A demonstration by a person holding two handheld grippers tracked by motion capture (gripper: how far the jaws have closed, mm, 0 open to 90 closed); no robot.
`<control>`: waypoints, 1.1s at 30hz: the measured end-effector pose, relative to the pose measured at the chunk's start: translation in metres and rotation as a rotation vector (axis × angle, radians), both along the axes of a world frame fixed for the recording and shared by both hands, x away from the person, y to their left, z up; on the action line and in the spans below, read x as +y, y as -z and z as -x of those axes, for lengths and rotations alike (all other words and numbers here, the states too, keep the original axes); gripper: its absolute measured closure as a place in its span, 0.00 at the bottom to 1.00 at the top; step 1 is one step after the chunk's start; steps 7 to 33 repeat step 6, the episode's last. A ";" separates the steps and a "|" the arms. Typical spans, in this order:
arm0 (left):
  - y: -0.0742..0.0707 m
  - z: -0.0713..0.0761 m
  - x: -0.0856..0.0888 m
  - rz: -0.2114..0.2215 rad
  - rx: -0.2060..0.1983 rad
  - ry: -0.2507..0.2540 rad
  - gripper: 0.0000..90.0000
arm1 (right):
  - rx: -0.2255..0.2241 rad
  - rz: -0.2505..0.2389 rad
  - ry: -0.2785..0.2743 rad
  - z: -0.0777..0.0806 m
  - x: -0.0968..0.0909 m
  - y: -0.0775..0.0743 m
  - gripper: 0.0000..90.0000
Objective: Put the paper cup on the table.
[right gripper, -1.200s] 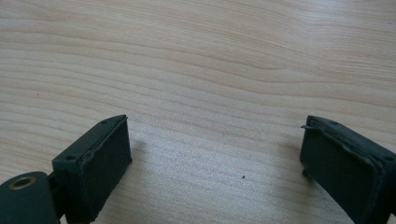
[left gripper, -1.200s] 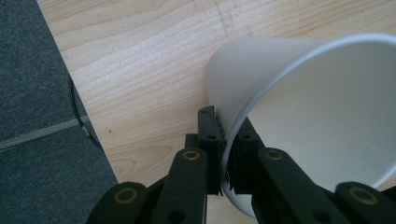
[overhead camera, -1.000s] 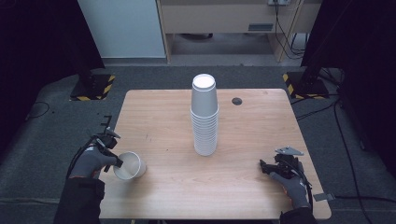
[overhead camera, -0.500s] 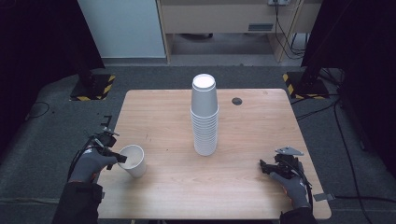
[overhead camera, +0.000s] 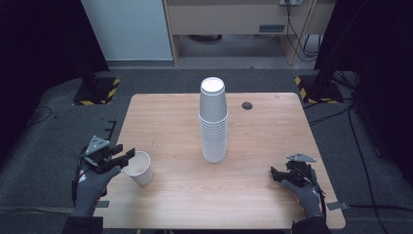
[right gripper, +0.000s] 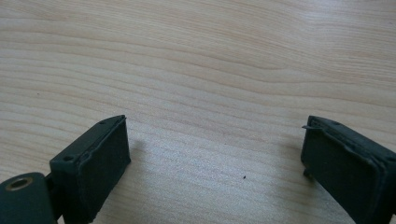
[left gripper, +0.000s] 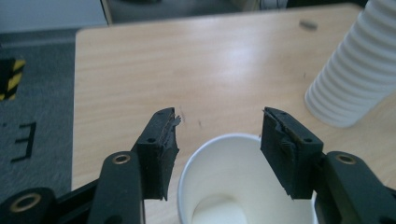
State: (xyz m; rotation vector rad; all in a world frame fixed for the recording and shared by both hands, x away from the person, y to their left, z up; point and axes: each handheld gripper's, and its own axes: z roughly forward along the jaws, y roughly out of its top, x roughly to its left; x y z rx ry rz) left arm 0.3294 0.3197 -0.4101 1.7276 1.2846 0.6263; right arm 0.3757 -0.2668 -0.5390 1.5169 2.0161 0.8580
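A single white paper cup [overhead camera: 139, 168] stands upright near the table's left front edge. My left gripper [overhead camera: 127, 155] is just left of it, open. In the left gripper view the cup [left gripper: 224, 186] sits low between the spread jaws of that gripper [left gripper: 217, 126], with its mouth facing up and neither pad pressing its rim. A tall stack of upside-down white cups [overhead camera: 213, 122] rises at the table's middle; in the left gripper view the stack [left gripper: 355, 84] is at the far right. My right gripper [overhead camera: 273, 173] rests open at the front right, and in its own view [right gripper: 215, 140] bare wood lies between the jaws.
The wooden table [overhead camera: 272, 131] has a small dark round hole [overhead camera: 247, 105] behind the stack. Grey carpet surrounds the table. Two stand bases with yellow-black stripes [overhead camera: 95, 91] sit on the floor at the far corners.
The cup has gone from tilted in the left gripper to upright on the table, shifted slightly right. The left jaws now stand apart at its rim. The right gripper has stayed put.
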 end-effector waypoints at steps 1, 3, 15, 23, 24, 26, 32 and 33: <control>0.002 0.002 -0.001 0.012 -0.023 -0.008 0.48 | 0.000 0.000 0.000 0.000 0.000 0.000 0.09; 0.008 0.005 -0.002 0.036 -0.055 -0.023 0.47 | 0.000 0.000 0.000 0.000 0.000 0.000 0.09; 0.017 0.010 -0.004 0.071 -0.095 -0.038 0.47 | 0.000 0.001 0.000 0.000 0.000 0.000 0.09; 0.017 0.010 -0.004 0.071 -0.095 -0.038 0.47 | 0.000 0.001 0.000 0.000 0.000 0.000 0.09; 0.017 0.010 -0.004 0.071 -0.095 -0.038 0.47 | 0.000 0.001 0.000 0.000 0.000 0.000 0.09; 0.017 0.010 -0.004 0.071 -0.095 -0.038 0.47 | 0.000 0.001 0.000 0.000 0.000 0.000 0.09; 0.017 0.010 -0.004 0.071 -0.095 -0.038 0.47 | 0.000 0.001 0.000 0.000 0.000 0.000 0.09; 0.017 0.010 -0.004 0.071 -0.095 -0.038 0.47 | 0.000 0.001 0.000 0.000 0.000 0.000 0.09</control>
